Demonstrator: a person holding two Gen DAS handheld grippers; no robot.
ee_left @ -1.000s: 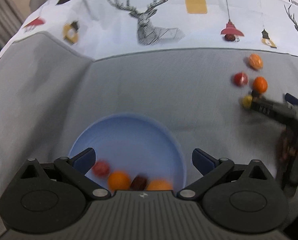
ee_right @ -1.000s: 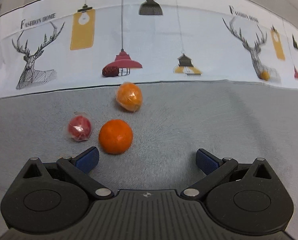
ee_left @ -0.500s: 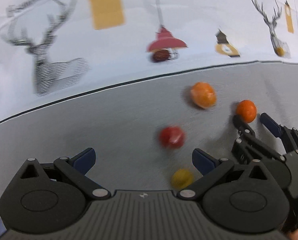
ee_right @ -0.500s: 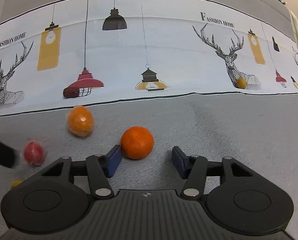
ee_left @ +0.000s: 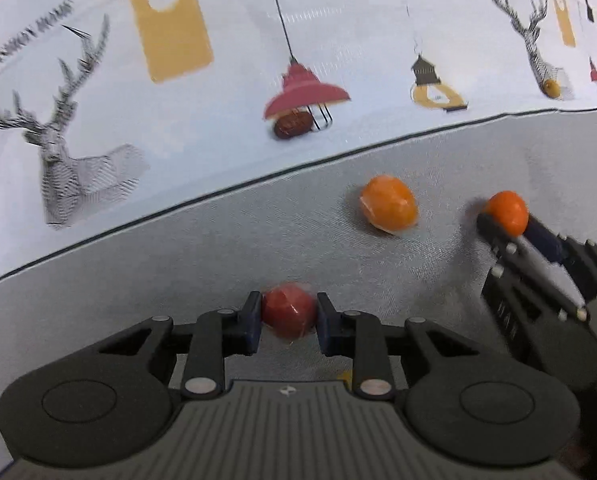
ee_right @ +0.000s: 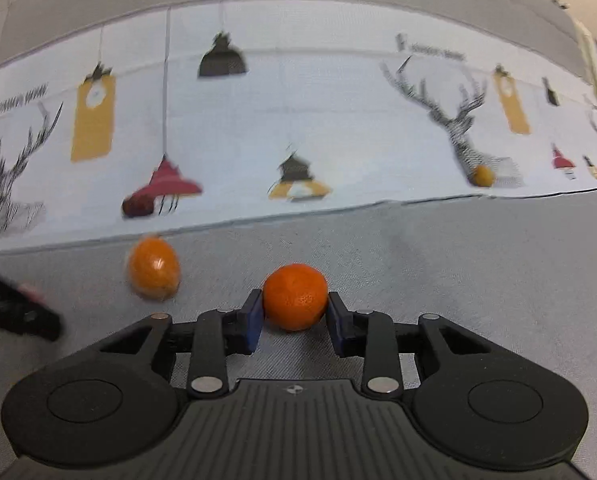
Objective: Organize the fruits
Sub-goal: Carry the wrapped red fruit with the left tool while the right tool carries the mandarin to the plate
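My left gripper (ee_left: 289, 320) is shut on a small wrapped red fruit (ee_left: 288, 312) on the grey cloth. My right gripper (ee_right: 294, 312) is shut on a round orange (ee_right: 295, 297); in the left wrist view it shows at the right (ee_left: 510, 224) with the orange (ee_left: 505, 213) between its fingers. A wrapped orange fruit (ee_left: 388, 209) lies on the cloth between the two grippers; it also shows in the right wrist view (ee_right: 153, 274). The blue bowl is out of view.
A dark red fruit (ee_left: 293, 125) lies on the printed white cloth at the back, also in the right wrist view (ee_right: 138, 207). A small yellow fruit (ee_right: 482, 176) sits far right on the print. A yellow speck (ee_left: 345, 377) peeks under my left gripper.
Both grippers have closed: the left moved forward onto the red fruit and shut on it, the right shut on the orange. The yellow fruit has slipped under the left gripper's body.
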